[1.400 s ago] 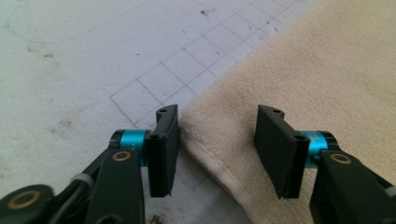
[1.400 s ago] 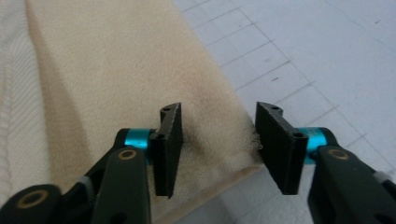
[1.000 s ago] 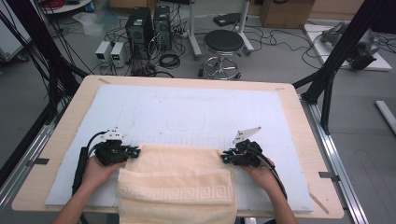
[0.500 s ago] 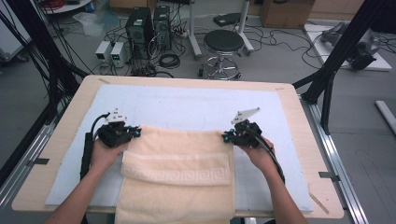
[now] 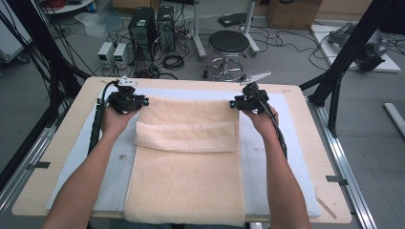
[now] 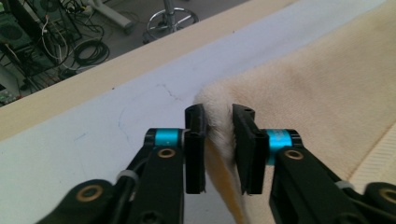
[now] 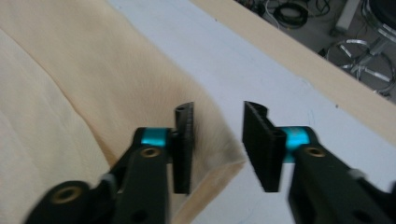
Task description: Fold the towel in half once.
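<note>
A cream towel (image 5: 191,181) lies lengthwise on the pale mat (image 5: 296,157), its near end hanging over the table's front edge. A folded flap with a key-pattern band (image 5: 186,143) lies across its far part. My left gripper (image 5: 142,101) is at the towel's far left corner. In the left gripper view the jaws of the left gripper (image 6: 219,112) are shut on the raised towel (image 6: 303,84) corner. My right gripper (image 5: 236,103) is at the far right corner. In its own view the right gripper (image 7: 217,112) stands open, with the towel (image 7: 93,70) corner lying flat under the jaws.
The wooden table (image 5: 52,171) shows bare mat on both sides of the towel. Beyond the far edge stand a round stool (image 5: 229,45) and computer cases (image 5: 148,24) with cables. Black frame posts rise at the right (image 5: 348,52) and the left (image 5: 43,52).
Both grippers have carried the towel's edge from the table's middle to near its far edge, spreading the towel out. The patterned flap now lies farther back.
</note>
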`<state>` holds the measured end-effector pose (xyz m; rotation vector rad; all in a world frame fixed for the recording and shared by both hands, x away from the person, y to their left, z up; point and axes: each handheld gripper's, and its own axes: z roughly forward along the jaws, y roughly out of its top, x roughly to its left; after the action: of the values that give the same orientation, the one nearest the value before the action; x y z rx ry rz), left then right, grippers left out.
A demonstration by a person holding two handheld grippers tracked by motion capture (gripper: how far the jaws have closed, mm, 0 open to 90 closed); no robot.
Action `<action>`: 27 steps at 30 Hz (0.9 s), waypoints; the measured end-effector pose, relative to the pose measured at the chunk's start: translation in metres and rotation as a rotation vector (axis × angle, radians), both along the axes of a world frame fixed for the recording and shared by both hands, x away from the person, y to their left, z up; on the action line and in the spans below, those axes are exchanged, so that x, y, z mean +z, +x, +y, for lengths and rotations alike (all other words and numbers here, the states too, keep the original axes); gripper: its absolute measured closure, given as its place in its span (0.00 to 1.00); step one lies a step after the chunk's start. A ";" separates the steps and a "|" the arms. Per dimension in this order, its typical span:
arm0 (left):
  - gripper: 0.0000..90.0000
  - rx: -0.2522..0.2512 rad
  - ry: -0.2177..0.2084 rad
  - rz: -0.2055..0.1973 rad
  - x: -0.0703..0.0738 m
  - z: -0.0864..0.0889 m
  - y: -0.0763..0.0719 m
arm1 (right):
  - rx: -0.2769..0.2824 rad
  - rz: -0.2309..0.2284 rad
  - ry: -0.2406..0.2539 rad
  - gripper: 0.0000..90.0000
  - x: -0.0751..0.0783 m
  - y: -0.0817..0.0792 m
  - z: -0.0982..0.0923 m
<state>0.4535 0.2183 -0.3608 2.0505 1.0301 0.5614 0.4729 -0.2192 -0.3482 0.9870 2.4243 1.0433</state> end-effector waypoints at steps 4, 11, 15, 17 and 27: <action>0.70 -0.023 -0.038 0.014 -0.010 0.012 -0.011 | 0.032 0.012 0.028 0.63 -0.012 -0.012 -0.002; 0.60 -0.111 -0.111 0.060 -0.028 0.021 -0.036 | 0.097 0.045 0.030 0.57 -0.035 -0.035 0.003; 0.53 -0.166 -0.099 0.118 -0.035 0.015 -0.043 | 0.125 0.061 0.019 0.55 -0.043 -0.044 0.008; 0.53 -0.174 -0.085 0.116 -0.040 0.012 -0.048 | 0.141 0.062 0.016 0.55 -0.048 -0.047 0.010; 0.81 -0.193 -0.099 0.157 -0.063 0.014 -0.056 | 0.168 0.149 -0.032 0.78 -0.073 -0.049 0.019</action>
<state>0.3973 0.2323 -0.4234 2.1017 0.9161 0.2487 0.4238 -0.2006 -0.4211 0.8928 2.6763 1.0130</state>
